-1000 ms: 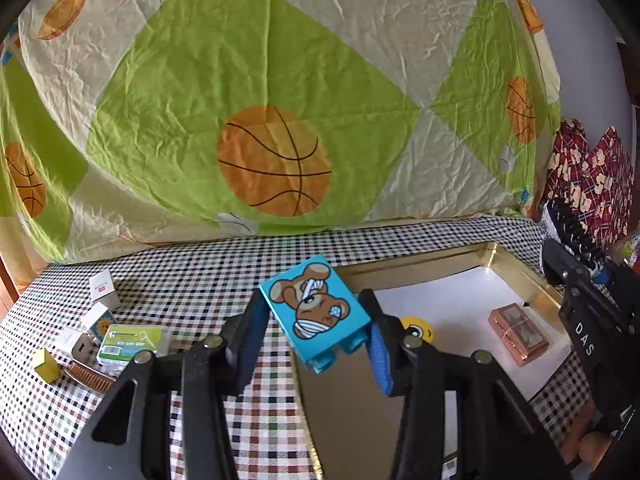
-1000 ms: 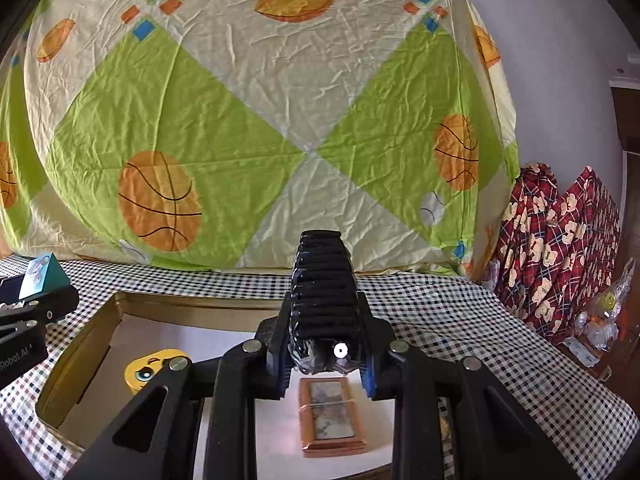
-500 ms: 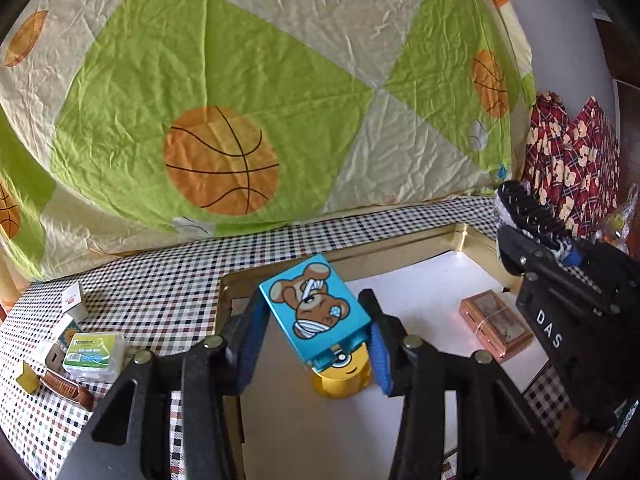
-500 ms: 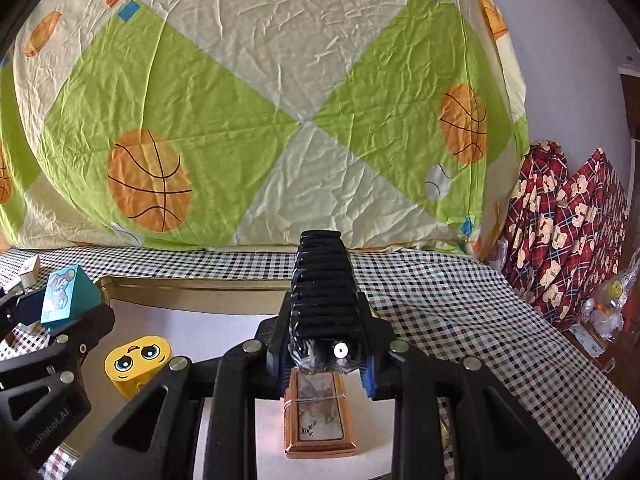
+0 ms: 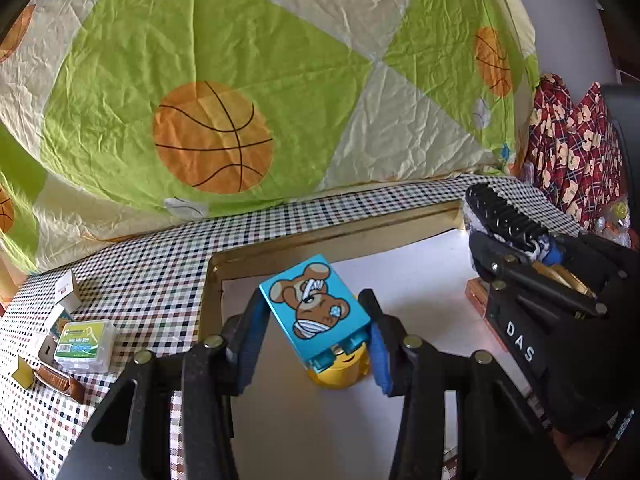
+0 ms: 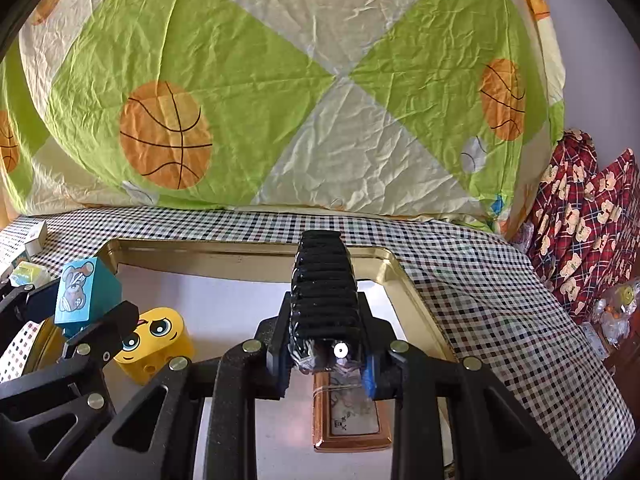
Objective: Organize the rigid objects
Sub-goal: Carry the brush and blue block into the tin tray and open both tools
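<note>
Left claw (image 5: 314, 330) clamped on blue bear-print toy brick (image 5: 314, 308), held tilted just above yellow face brick (image 6: 154, 344) inside gold tray (image 6: 224, 254). Brick judged light, stiff hollow plastic, smooth sides slippery; grip on flat side walls, away from studs, looks sound.

Right claw (image 6: 326, 356) clamped on black ribbed clip-like object (image 6: 323, 292), over copper-framed box (image 6: 352, 424) lying in tray. Object judged rigid, ridges giving good purchase; grip at its near end.

Small boxes (image 5: 82, 340) wait on checkered bench (image 5: 148, 280).
</note>
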Available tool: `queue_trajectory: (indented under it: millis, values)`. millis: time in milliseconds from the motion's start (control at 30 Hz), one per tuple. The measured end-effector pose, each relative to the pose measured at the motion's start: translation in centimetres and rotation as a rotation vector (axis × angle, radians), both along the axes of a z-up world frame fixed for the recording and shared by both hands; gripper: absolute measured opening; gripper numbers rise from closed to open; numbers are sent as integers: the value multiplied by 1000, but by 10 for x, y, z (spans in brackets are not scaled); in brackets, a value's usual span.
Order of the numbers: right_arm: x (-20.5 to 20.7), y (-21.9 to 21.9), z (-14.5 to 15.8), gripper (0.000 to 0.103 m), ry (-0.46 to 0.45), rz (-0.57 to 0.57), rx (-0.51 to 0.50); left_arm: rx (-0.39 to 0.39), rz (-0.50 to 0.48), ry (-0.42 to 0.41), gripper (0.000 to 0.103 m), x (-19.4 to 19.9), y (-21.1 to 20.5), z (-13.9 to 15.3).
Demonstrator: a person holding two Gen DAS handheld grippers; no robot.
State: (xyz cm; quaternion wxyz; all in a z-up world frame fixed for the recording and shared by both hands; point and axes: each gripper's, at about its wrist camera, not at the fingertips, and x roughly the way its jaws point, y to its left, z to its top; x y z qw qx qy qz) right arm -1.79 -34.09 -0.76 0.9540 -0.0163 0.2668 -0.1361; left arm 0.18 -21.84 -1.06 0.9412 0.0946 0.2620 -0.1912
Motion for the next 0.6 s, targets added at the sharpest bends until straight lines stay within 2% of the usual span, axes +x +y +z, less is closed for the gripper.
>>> queue_trajectory:
  millis: [333, 600]
  values:
    - [10, 7, -6, 29, 58, 49, -7, 31, -7, 27, 45, 4, -3, -4]
    - [9, 12, -5, 29, 56, 83, -16, 22, 1, 55, 45, 9, 1, -6]
